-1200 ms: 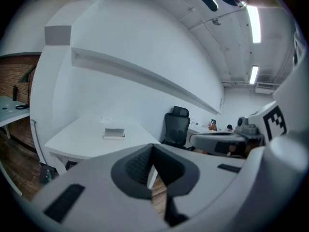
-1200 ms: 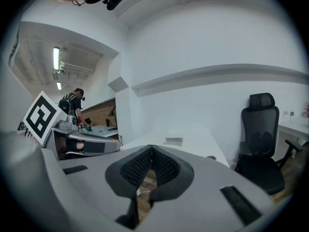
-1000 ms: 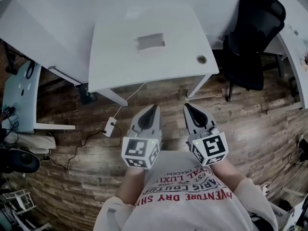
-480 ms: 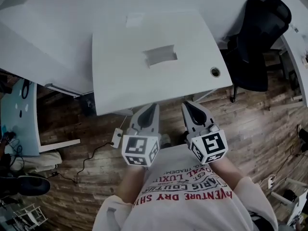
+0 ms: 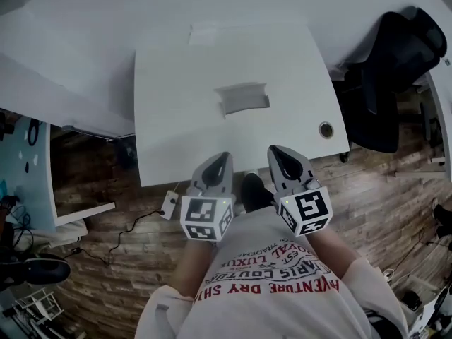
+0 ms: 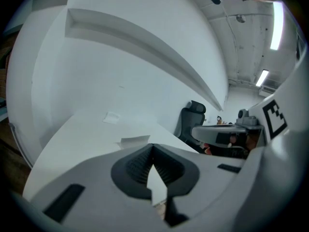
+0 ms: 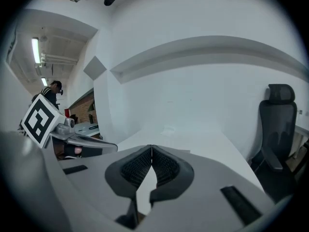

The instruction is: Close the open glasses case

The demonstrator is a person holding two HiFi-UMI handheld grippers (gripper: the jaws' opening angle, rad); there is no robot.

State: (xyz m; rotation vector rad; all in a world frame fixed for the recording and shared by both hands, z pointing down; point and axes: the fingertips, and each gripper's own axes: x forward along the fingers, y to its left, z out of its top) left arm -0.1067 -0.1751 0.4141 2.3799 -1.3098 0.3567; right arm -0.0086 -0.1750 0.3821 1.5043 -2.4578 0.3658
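A pale grey open glasses case [image 5: 244, 97] lies near the middle of the white table [image 5: 183, 119]; in the left gripper view the case [image 6: 134, 140] shows just beyond the jaw tips. My left gripper [image 5: 219, 162] hangs at the table's near edge, shut and empty. My right gripper [image 5: 276, 153] is beside it, also shut and empty, well short of the case. In the left gripper view the left gripper [image 6: 152, 146] has its tips touching, and so does the right gripper [image 7: 152, 148] in its own view.
A black office chair [image 5: 395, 69] stands right of the table. A cable hole [image 5: 325, 129] sits in the table's near right corner. A small white paper [image 5: 203, 34] lies at the far edge. A power strip [image 5: 168, 205] and cable lie on the wooden floor.
The view has moved forward toward the table: the table and case now lie closer, and both grippers have reached the table's near edge. Both stayed shut.
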